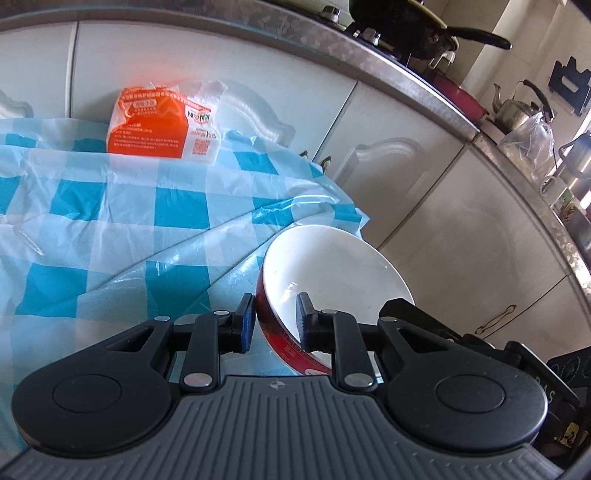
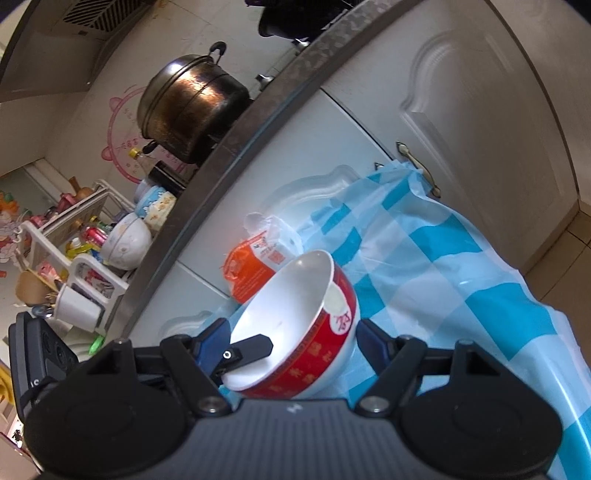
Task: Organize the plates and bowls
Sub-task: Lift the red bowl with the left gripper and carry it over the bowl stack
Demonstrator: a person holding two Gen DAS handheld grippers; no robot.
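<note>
Cloth: a blue-and-white checked plastic sheet (image 1: 122, 221) covers the surface below the bench, creased.
Packet: an orange-and-white packet (image 1: 159, 123) stands at the cloth's far edge, against the cabinet doors (image 1: 424, 192).
Bench: the speckled bench edge (image 1: 406, 74) runs above the cabinet doors.
Pan: a black long-handled pan (image 1: 413, 22) sits on the bench.
Kettle: a metal kettle (image 1: 517, 107) stands on the bench, right of the pan.
Pot: a darkened lidded pot (image 2: 188, 110) sits on the bench.
Rack: a white rack (image 2: 74, 251) of clutter lies beyond the pot.
</note>
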